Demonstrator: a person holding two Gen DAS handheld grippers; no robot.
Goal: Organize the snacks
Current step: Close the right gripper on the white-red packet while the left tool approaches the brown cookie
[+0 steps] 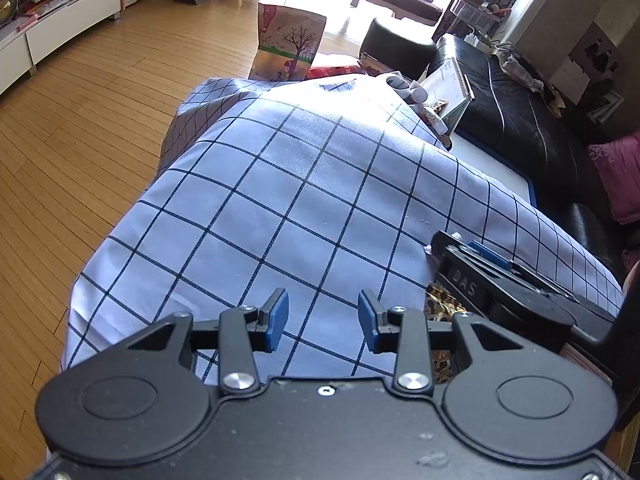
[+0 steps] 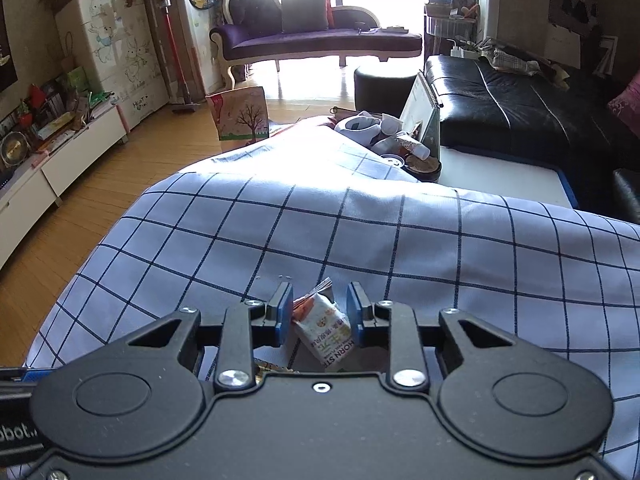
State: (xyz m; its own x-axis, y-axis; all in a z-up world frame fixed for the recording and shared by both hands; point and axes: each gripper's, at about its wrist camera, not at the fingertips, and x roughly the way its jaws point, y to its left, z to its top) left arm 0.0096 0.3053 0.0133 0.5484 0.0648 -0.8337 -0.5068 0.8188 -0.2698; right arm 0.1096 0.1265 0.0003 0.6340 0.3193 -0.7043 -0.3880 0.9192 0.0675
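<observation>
My right gripper is shut on a white snack packet with orange print, which lies tilted between its blue pads just above the blue-checked tablecloth. My left gripper hovers over the same cloth with its jaws apart and nothing between them. In the left wrist view the right gripper reaches in from the right. A brown patterned snack packet lies on the cloth beneath it, partly hidden.
A paper bag with a tree drawing stands on the floor past the table's far end. Bottles, cups and a spiral calendar crowd the far right corner. A black sofa runs along the right; wooden floor lies to the left.
</observation>
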